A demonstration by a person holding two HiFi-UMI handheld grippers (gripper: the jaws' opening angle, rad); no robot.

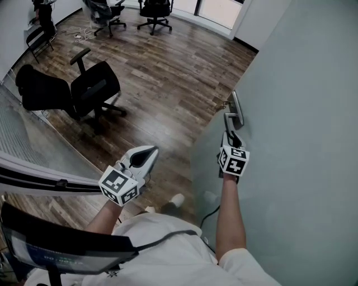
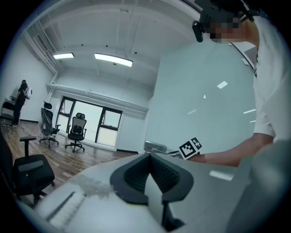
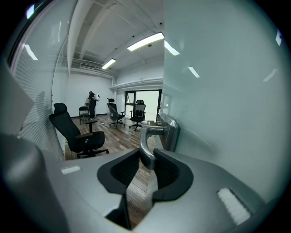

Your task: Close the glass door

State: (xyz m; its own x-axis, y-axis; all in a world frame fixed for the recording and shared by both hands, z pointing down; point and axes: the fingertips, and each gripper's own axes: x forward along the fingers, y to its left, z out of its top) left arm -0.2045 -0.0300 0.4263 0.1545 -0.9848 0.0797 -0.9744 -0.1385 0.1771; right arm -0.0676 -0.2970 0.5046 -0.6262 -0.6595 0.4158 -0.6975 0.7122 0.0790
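Note:
The frosted pale-green glass door (image 1: pixel 302 100) fills the right side of the head view. Its metal lever handle (image 1: pixel 233 116) sticks out near the door's edge. My right gripper (image 1: pixel 230 136) is shut on that lever. In the right gripper view the curved handle (image 3: pixel 152 132) runs down between the two black pads of the right gripper (image 3: pixel 146 154), in front of the door (image 3: pixel 218 91). My left gripper (image 1: pixel 146 152) hangs over the wood floor, left of the door, shut and holding nothing. In the left gripper view the left gripper (image 2: pixel 148 155) points level, with the door (image 2: pixel 204 91) beyond it.
A black office chair (image 1: pixel 92 89) stands on the wood floor ahead on the left, with more chairs (image 1: pixel 154 11) at the back. A glass partition with a dark rail (image 1: pixel 33 173) runs along the left. A person (image 3: pixel 92 102) stands far off.

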